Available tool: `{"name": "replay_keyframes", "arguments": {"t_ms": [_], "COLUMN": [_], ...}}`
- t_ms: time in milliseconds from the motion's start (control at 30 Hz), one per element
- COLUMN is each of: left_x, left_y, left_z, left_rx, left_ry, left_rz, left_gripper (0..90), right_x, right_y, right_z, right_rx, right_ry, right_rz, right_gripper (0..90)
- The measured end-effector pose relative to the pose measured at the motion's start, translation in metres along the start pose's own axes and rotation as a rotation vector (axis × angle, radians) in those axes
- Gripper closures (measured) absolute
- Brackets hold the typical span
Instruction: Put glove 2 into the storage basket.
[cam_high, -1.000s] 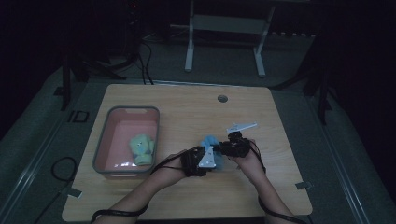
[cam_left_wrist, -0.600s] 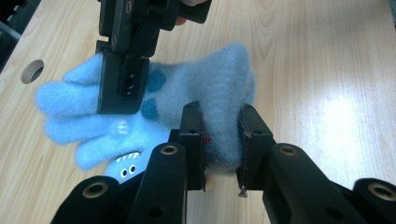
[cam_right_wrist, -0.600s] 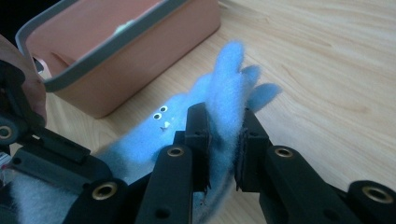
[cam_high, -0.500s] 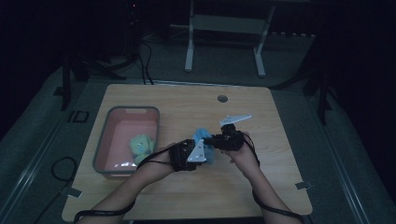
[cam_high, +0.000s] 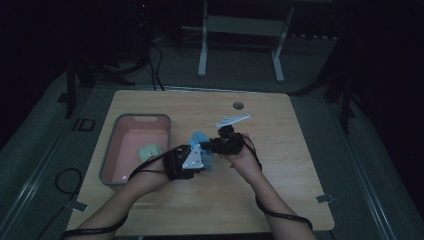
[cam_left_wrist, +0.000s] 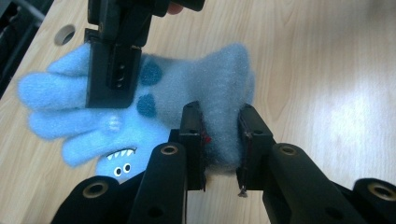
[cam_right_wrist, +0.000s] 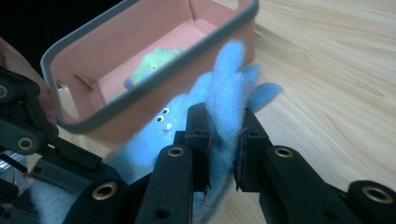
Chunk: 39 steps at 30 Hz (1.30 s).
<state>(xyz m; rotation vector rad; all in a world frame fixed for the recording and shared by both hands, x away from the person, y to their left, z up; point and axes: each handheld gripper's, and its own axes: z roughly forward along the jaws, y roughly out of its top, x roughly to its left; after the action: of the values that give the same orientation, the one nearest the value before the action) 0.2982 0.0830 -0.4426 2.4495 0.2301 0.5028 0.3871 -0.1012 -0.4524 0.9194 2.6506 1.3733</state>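
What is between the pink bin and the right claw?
In the high view, the blue glove and the left claw lie between the pink bin and the right claw.

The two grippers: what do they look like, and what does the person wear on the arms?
Both the left gripper and the right gripper are black, with two flat jaws on arms joined by brass-ringed rivets. Each carries a grey three-cornered plate and trails a black cable along the forearm. No sleeves show on the forearms.

A tray (cam_high: 111, 150) sits on the left part of the counter (cam_high: 280, 190), with a soft toy (cam_high: 149, 151) in it. Just right of the tray, a plush glove (cam_left_wrist: 205, 93) is between the left claw (cam_left_wrist: 221, 140) and the right claw (cam_right_wrist: 224, 144).
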Motion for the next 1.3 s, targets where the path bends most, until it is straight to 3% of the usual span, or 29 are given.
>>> {"name": "replay_keyframes", "arguments": {"t_ms": [233,700,1300], "left_x": [0.007,0.015,0.019], "left_y": [-0.013,-0.051,-0.103], "left_z": [-0.012,-0.048,-0.078], "left_rx": [0.019,0.041,0.089], "left_ry": [0.012,0.08,0.128], "left_rz": [-0.017,-0.063,-0.142], "left_gripper": [76.1,76.2,76.2], "right_x": [0.01,0.041,0.076], "right_y": [0.017,0.052,0.08], "right_z": [0.016,0.053,0.112], "right_rx": [0.002,-0.003,0.016], "right_ry": [0.023,0.062,0.133], "right_rz": [-0.02,-0.071,-0.109], "right_gripper": [78.7,78.6,78.6]}}
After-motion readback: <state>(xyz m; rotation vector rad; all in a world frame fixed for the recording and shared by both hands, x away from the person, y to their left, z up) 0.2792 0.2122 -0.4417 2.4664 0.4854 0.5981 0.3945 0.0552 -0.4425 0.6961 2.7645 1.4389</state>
